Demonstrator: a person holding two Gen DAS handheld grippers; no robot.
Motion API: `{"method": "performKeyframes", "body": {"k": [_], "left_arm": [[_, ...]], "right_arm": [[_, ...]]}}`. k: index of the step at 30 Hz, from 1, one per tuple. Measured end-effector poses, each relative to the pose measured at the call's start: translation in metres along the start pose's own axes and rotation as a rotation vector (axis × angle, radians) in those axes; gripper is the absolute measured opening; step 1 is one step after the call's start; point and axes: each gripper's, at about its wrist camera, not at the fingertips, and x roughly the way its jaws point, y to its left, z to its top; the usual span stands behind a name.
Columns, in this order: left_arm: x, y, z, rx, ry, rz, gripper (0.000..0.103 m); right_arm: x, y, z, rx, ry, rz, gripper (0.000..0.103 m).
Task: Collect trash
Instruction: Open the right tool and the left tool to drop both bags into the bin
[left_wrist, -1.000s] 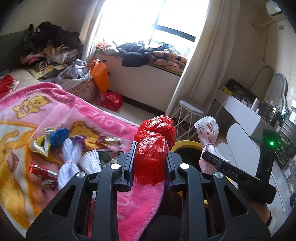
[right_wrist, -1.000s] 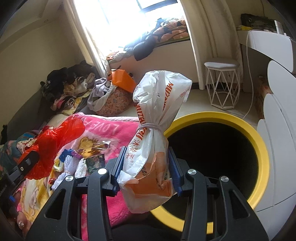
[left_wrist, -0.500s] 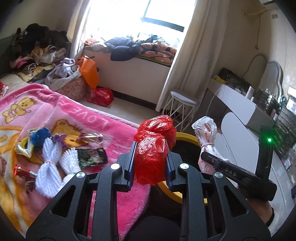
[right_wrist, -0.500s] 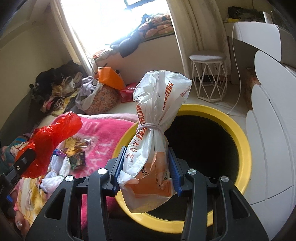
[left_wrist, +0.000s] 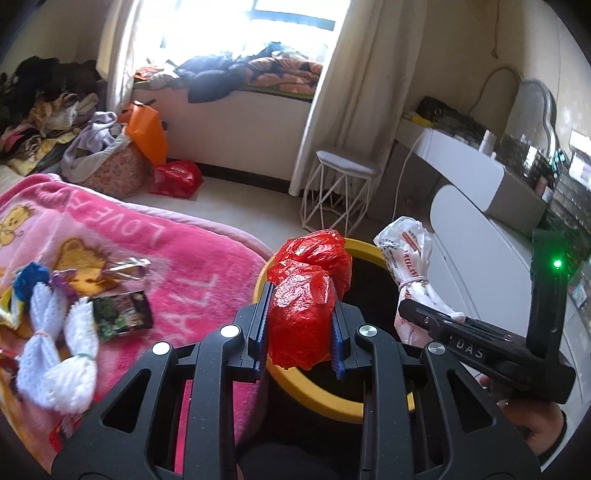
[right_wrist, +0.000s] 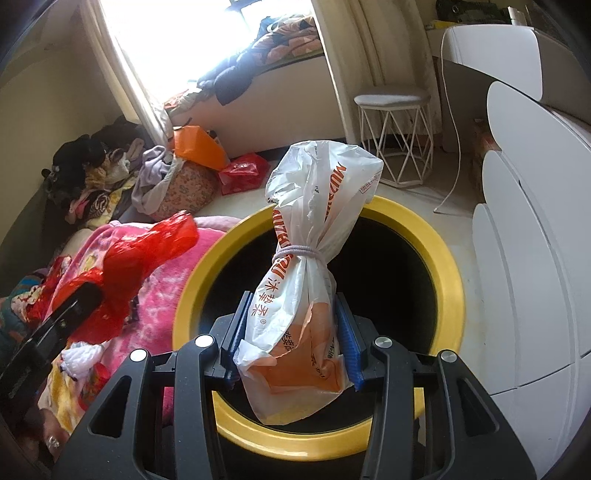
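My left gripper (left_wrist: 298, 326) is shut on a crumpled red plastic bag (left_wrist: 308, 295), held over the near-left rim of a black bin with a yellow rim (left_wrist: 314, 397). My right gripper (right_wrist: 293, 338) is shut on a tied white and orange plastic bag (right_wrist: 314, 258), which hangs over the bin's dark mouth (right_wrist: 391, 280). From the left wrist view the white bag (left_wrist: 408, 258) and the right gripper's body sit to the right. The right wrist view shows the red bag (right_wrist: 129, 266) at the left. Loose wrappers (left_wrist: 122, 314) and white netting bundles (left_wrist: 55, 362) lie on the pink blanket (left_wrist: 177, 258).
A white wire stool (left_wrist: 341, 192) stands on the floor past the bin. White curved drawers (right_wrist: 535, 258) close in on the right. An orange bag (left_wrist: 146, 134), a red bag (left_wrist: 177, 179) and piled clothes sit by the window wall. A hand (left_wrist: 532, 421) grips the right tool.
Both grippers have moved toward the bin with their bags still held; the bin's yellow rim now lies under both, and the blanket has slid left in both views.
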Motion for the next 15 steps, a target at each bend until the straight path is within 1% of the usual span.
{"method": "performKeyframes", "body": {"k": [2,5,6,7,8,9,10,11,12,14,15], "left_arm": [[0.009,-0.004,0.002,0.008,0.015,-0.006,0.020],[0.022,-0.008,0.005,0.013,0.033,-0.021,0.021],[0.027,-0.010,0.007,0.014,0.039,-0.032,0.023],[0.030,-0.010,0.008,0.015,0.040,-0.039,0.031],[0.033,-0.010,0.009,0.018,0.042,-0.050,0.048],[0.036,-0.011,0.010,0.021,0.039,-0.060,0.056],[0.035,-0.011,0.010,0.021,0.031,-0.058,0.068],[0.035,-0.010,0.010,0.018,0.025,-0.055,0.075],[0.033,-0.009,0.010,0.009,0.018,-0.053,0.078],[0.028,-0.005,0.009,-0.010,0.004,-0.047,0.089],[0.023,-0.002,0.008,-0.015,-0.012,-0.042,0.091]], "right_arm": [[0.001,-0.004,-0.001,0.004,0.006,-0.005,0.042],[0.003,-0.008,-0.002,0.015,0.019,-0.002,0.047],[0.004,-0.010,-0.002,0.020,0.021,-0.004,0.053],[0.005,-0.012,-0.002,0.027,0.022,-0.006,0.059],[0.005,-0.014,-0.003,0.035,0.020,-0.008,0.061],[0.005,-0.015,-0.003,0.040,0.018,-0.011,0.064],[0.004,-0.016,-0.003,0.041,0.013,-0.018,0.065],[0.004,-0.016,-0.003,0.042,0.006,-0.026,0.066],[0.002,-0.016,-0.003,0.043,-0.005,-0.028,0.069],[-0.001,-0.017,-0.003,0.042,-0.026,-0.032,0.072],[-0.003,-0.016,-0.004,0.037,-0.039,-0.040,0.073]]}}
